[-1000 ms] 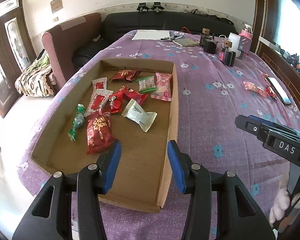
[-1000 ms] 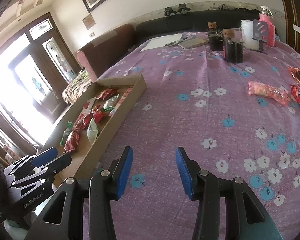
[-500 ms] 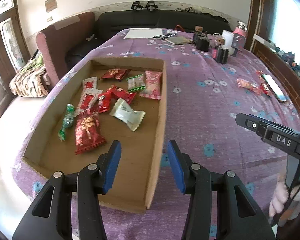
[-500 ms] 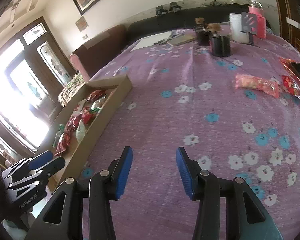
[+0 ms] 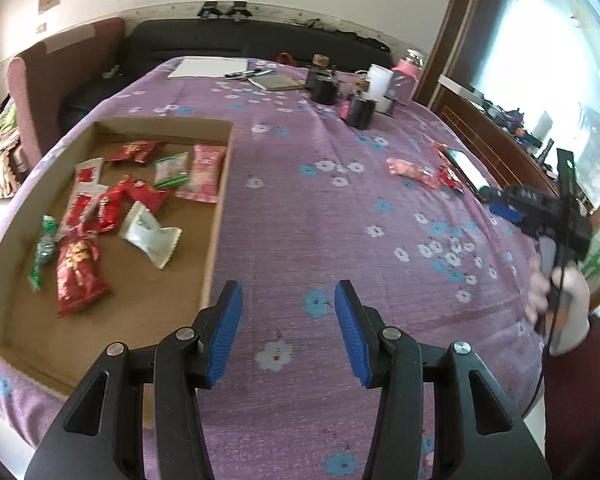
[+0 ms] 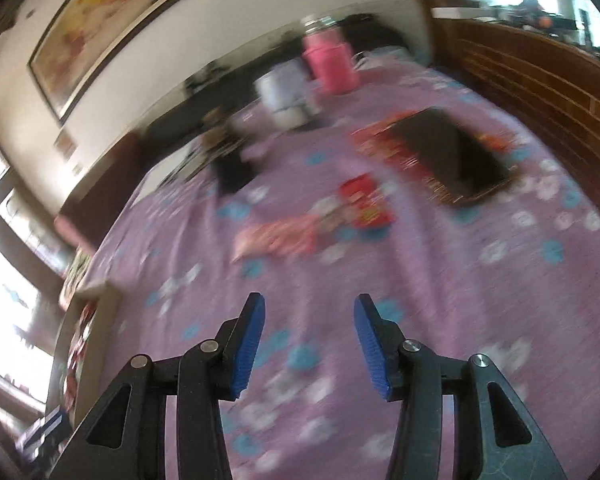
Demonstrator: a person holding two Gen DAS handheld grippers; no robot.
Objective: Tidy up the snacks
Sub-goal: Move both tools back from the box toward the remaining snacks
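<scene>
Pink and red snack packets lie on the table straight ahead of your right hand-held gripper, long axis crosswise, far from the cardboard tray; its empty jaws have just been widening, your left hand-held gripper gapes empty too.

The right gripper has swung toward the loose snacks.

Black angular arms tipped with ribbed blue pads and fastened by silver round-headed screws are seen on the left gripper. The same build is shown on the right gripper. A white glove and dark red sleeve are worn.
</scene>
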